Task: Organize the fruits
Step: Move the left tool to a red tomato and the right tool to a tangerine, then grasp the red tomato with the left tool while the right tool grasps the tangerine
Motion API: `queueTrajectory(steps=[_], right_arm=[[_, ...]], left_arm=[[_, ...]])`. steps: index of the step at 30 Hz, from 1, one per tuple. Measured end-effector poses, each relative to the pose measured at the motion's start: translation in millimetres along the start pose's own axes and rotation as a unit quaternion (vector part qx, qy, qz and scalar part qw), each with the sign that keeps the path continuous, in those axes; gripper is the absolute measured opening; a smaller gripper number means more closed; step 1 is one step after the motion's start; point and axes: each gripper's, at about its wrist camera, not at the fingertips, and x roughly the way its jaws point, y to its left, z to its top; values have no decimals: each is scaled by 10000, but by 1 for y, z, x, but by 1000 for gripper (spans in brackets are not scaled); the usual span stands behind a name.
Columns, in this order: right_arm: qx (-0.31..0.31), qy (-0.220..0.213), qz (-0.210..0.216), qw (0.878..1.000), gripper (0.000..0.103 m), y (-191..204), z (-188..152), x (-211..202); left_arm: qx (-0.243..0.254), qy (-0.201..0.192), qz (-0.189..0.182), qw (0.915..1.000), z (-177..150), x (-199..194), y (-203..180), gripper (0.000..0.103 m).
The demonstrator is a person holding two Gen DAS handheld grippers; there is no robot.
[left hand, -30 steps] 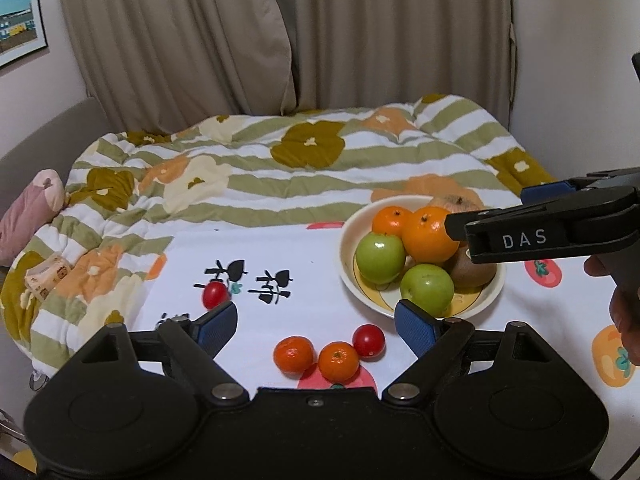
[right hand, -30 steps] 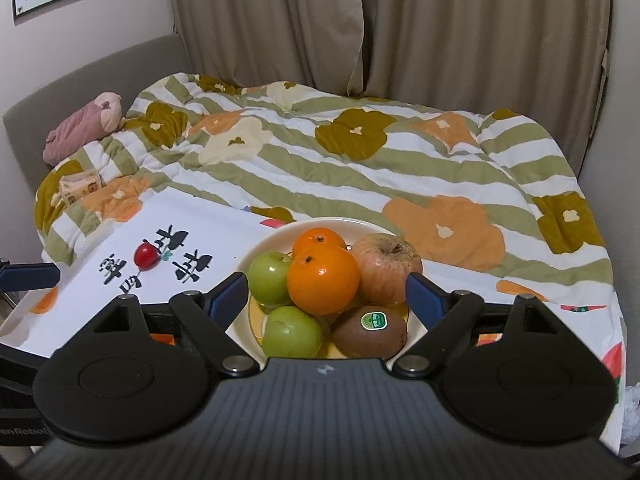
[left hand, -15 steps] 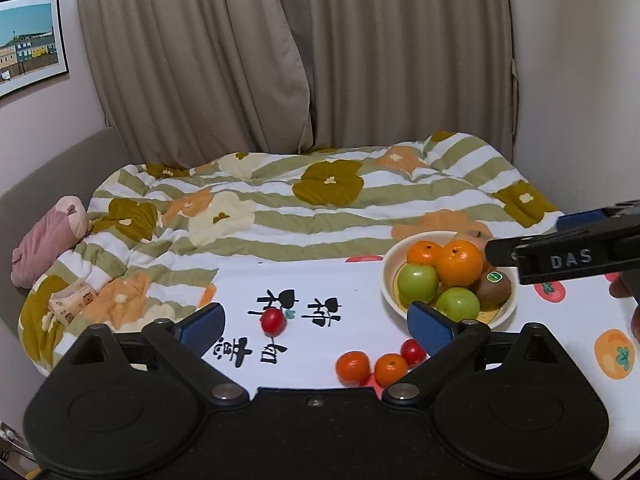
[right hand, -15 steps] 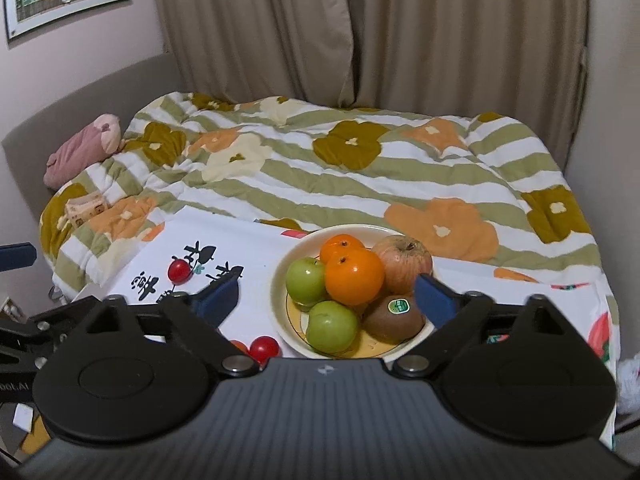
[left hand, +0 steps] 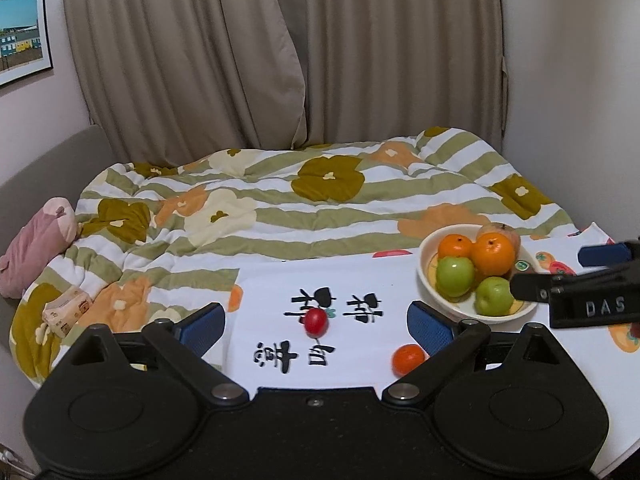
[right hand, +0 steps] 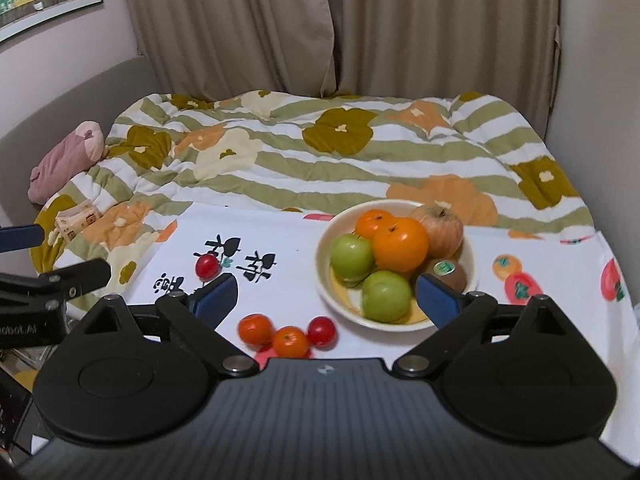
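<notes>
Left gripper (left hand: 316, 326) spread wide, jaws just opened further, gripping nothing; a red tomato (left hand: 316, 321) lies on the white cloth (left hand: 360, 364) beyond. Right gripper (right hand: 326, 296) gapes too, empty, hovering clear of the bowl (right hand: 326, 280) piled with apples and oranges. Its view catches two small oranges (right hand: 291, 341) and a second tomato (right hand: 321, 331) clustered near; the left view shows apparently one.
</notes>
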Motion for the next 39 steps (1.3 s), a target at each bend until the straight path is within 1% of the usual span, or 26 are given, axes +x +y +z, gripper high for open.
queueTrajectory(steps=[8, 15, 19, 20, 22, 25, 29, 31, 33, 36, 38, 39], right_arm=[[119, 137, -261, 9995, 103, 44, -13, 27], [424, 247, -532, 9974, 103, 73, -30, 59], [555, 320, -731, 9953, 103, 86, -41, 79], [612, 355, -768, 9945, 103, 88, -44, 83], [758, 445, -760, 9932, 99, 91, -50, 93], [830, 536, -817, 9917, 96, 97, -57, 107], [1035, 543, -974, 9884, 88, 101, -65, 121], [1047, 525, -1085, 9872, 84, 103, -66, 125], [1027, 500, -1204, 9861, 83, 107, -69, 129], [1097, 520, -1239, 9848, 83, 111, -72, 134], [1112, 512, -1259, 9845, 83, 112, -72, 138], [1080, 458, -1273, 9849, 83, 113, -72, 139]], left_arm=[[199, 79, -280, 9994, 1, 33, 41, 100], [487, 179, -612, 9968, -2, 77, 59, 99], [723, 340, -838, 9933, -8, 108, 60, 97], [783, 398, -892, 9921, -9, 115, 59, 95], [909, 530, -1002, 9894, -13, 129, 56, 90], [1056, 642, -1150, 9857, -17, 148, 51, 87], [1265, 792, -1280, 9805, -20, 171, 44, 76], [1408, 810, -1299, 9781, -21, 181, 40, 72], [1452, 875, -1362, 9761, -21, 193, 38, 68], [1494, 959, -1396, 9742, -23, 204, 36, 63], [1506, 996, -1436, 9730, -25, 208, 34, 57], [1506, 1022, -1460, 9724, -25, 209, 34, 55]])
